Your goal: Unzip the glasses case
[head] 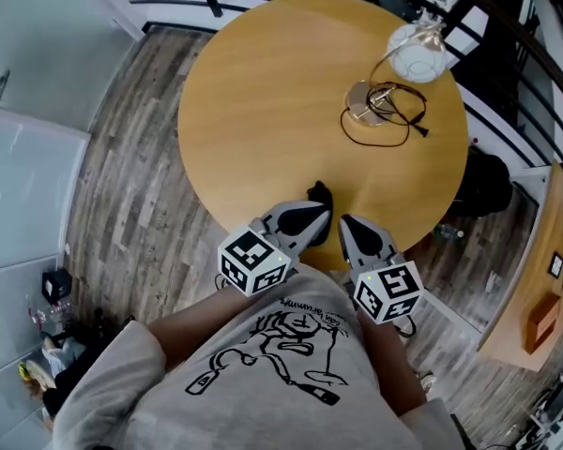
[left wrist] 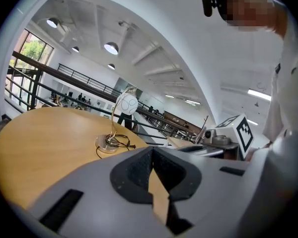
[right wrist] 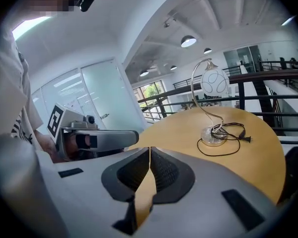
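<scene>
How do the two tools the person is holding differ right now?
The left tool slants rightward and reaches further over the table; the right tool points more straight ahead and sits nearer the person. Both are shut and hold nothing.

Two hand-held grippers (head: 320,201) (head: 345,226), one round table (head: 263,111), one lamp (head: 418,51), one cord (head: 376,140).

Dark shape (head: 320,193) at the table's (head: 263,111) near edge, touching your left gripper (head: 314,216). Can't tell if it's jaw tip or a separate thing. Your left gripper and right gripper (head: 350,230) hide the rim there. Lamp (head: 415,52) cord plug too small to make out.
</scene>
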`<state>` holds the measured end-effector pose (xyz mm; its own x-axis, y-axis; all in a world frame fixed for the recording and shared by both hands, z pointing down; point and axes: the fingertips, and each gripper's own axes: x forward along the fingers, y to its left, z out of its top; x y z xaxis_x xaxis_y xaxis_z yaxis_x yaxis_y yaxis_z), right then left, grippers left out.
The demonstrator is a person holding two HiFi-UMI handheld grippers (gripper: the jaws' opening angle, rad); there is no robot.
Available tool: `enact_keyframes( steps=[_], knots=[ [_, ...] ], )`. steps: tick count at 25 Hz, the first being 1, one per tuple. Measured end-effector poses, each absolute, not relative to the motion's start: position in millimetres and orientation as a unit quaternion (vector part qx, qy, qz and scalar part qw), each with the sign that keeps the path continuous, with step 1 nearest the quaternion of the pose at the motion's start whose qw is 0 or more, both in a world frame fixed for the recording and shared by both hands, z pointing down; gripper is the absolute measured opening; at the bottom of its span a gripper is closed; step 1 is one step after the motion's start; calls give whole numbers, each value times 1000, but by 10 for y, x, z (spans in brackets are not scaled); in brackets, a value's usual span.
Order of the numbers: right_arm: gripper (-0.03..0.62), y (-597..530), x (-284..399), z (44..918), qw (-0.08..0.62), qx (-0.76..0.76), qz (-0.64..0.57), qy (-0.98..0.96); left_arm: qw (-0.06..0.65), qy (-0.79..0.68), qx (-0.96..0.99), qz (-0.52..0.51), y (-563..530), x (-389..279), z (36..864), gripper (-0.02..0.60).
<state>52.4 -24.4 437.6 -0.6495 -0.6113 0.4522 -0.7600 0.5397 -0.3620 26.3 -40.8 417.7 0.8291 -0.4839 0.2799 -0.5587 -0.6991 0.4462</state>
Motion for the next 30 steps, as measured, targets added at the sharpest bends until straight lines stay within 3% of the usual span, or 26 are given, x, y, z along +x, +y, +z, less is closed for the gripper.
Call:
enact_keyframes(
  steps=[30],
  knots=[
    [23, -121, 504, 4355, 129, 403, 262, -868, 259, -287, 919, 80, -294, 320, 4197, 8]
  ],
)
